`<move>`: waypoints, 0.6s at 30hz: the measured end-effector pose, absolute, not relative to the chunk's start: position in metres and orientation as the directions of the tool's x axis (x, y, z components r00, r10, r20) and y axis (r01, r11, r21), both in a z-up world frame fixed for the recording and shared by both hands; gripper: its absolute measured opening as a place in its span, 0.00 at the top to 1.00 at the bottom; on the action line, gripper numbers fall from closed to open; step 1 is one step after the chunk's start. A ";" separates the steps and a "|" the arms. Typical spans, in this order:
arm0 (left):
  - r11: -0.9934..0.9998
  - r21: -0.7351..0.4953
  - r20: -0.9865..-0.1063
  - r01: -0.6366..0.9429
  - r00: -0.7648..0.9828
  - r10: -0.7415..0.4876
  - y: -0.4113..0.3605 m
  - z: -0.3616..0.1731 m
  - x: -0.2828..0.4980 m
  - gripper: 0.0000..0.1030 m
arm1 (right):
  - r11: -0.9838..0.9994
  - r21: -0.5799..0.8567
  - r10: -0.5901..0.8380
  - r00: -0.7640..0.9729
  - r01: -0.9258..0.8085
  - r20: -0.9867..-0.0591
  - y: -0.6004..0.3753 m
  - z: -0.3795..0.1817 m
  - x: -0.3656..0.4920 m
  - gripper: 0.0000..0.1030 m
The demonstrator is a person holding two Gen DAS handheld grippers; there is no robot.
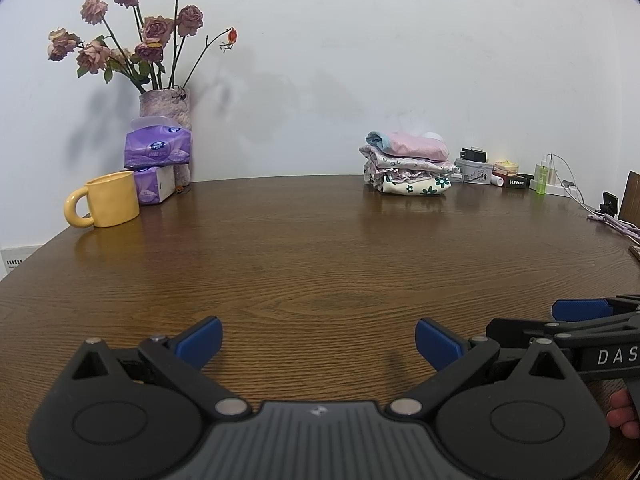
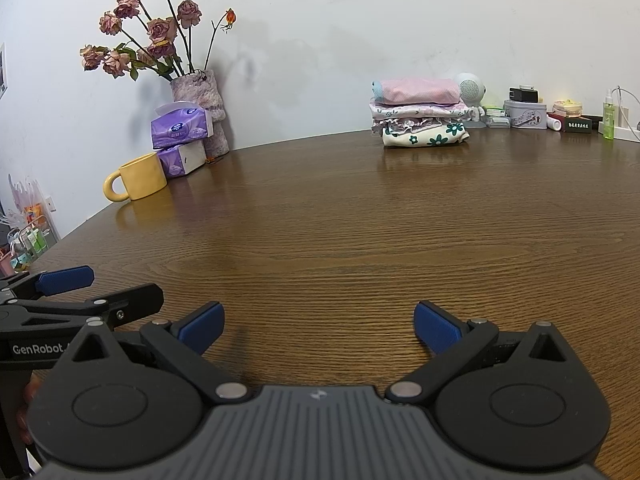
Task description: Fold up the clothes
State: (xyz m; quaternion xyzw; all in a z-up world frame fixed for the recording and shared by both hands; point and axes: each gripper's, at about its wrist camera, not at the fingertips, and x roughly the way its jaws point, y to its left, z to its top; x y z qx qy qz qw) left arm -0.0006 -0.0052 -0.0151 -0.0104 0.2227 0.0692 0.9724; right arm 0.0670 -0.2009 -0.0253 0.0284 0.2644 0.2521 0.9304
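Note:
A stack of folded clothes [image 1: 408, 166] [image 2: 420, 112] rests at the far side of the brown wooden table [image 1: 312, 264] [image 2: 360, 232], with a pink piece on top and a white flowered piece at the bottom. My left gripper [image 1: 318, 342] hovers open over the near part of the table, nothing between its blue pads. My right gripper [image 2: 318, 326] is likewise open and holds nothing. Each gripper shows at the edge of the other's view: the right gripper [image 1: 576, 316] and the left gripper [image 2: 80, 292]. No loose garment lies near either gripper.
A yellow mug [image 1: 106, 199] [image 2: 138, 177], purple tissue packs [image 1: 157, 162] [image 2: 182, 140] and a vase of dried roses [image 1: 166, 108] [image 2: 202, 96] stand at the far left. Small boxes, a green bottle [image 2: 608, 118], a white speaker [image 2: 470, 88] and cables [image 1: 612, 220] line the far right.

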 end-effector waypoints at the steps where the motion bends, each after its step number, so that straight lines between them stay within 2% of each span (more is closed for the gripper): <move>1: 0.990 0.011 -0.435 -0.139 0.891 0.130 -0.005 -0.015 -0.001 0.00 | 0.871 0.186 0.484 0.733 -0.454 -0.478 -0.201 -0.025 0.067 0.00; 18: 0.989 0.016 -0.436 -0.144 0.890 0.136 -0.007 -0.015 -0.001 0.00 | 0.872 0.182 0.482 0.736 -0.454 -0.476 -0.200 -0.025 0.065 0.00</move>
